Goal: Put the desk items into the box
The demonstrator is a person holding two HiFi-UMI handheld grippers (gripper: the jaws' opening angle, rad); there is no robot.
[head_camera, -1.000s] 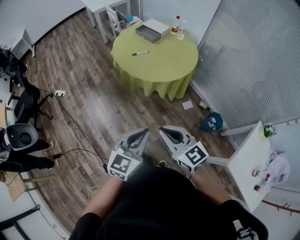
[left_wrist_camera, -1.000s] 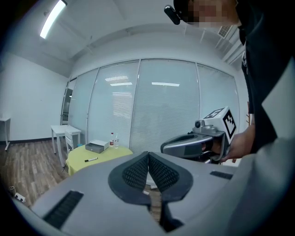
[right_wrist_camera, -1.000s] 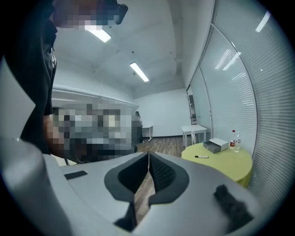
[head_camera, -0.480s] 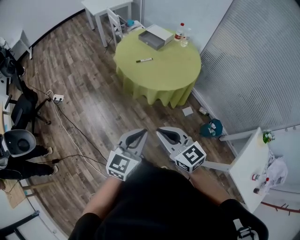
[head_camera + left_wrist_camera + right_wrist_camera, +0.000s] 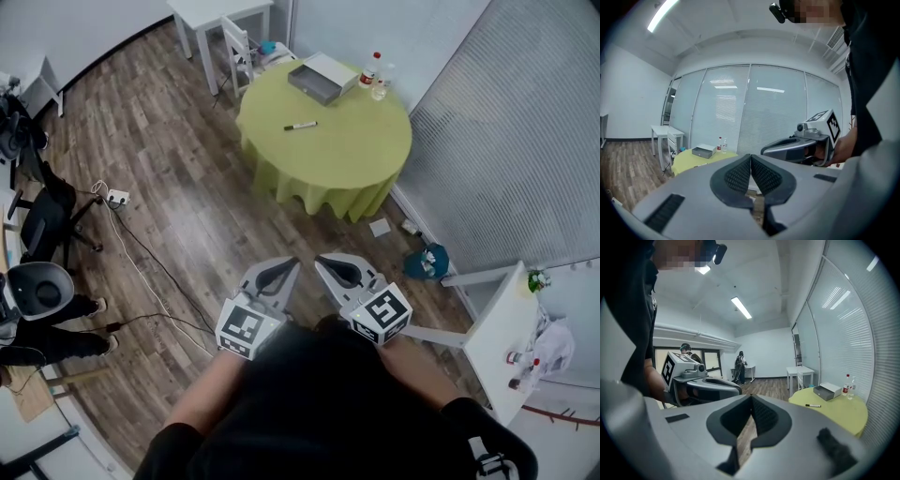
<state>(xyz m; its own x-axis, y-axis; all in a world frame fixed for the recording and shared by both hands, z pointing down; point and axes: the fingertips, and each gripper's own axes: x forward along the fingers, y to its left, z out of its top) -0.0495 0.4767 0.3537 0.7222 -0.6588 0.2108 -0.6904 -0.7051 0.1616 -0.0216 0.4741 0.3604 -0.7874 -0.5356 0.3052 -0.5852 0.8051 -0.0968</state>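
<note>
A round table with a yellow-green cloth (image 5: pixel 347 155) stands far ahead across the wooden floor. On it lie a black marker (image 5: pixel 301 126) and an open grey box (image 5: pixel 323 77). The box (image 5: pixel 827 391) and the marker (image 5: pixel 813 405) also show in the right gripper view, and the box (image 5: pixel 703 151) shows small in the left gripper view. My left gripper (image 5: pixel 286 265) and right gripper (image 5: pixel 323 262) are held side by side close to my body, well short of the table. Both are shut with nothing between the pads.
Two bottles (image 5: pixel 377 75) stand at the table's far edge by the blinds. A white table and chair (image 5: pixel 230 37) sit behind it. Cables and a power strip (image 5: pixel 116 196) lie on the floor at left, near office chairs (image 5: pixel 42 220). A white table (image 5: pixel 497 328) stands at right.
The table has shifted right and slightly down in the head view as I move across the floor. Both grippers stay shut and side by side.
</note>
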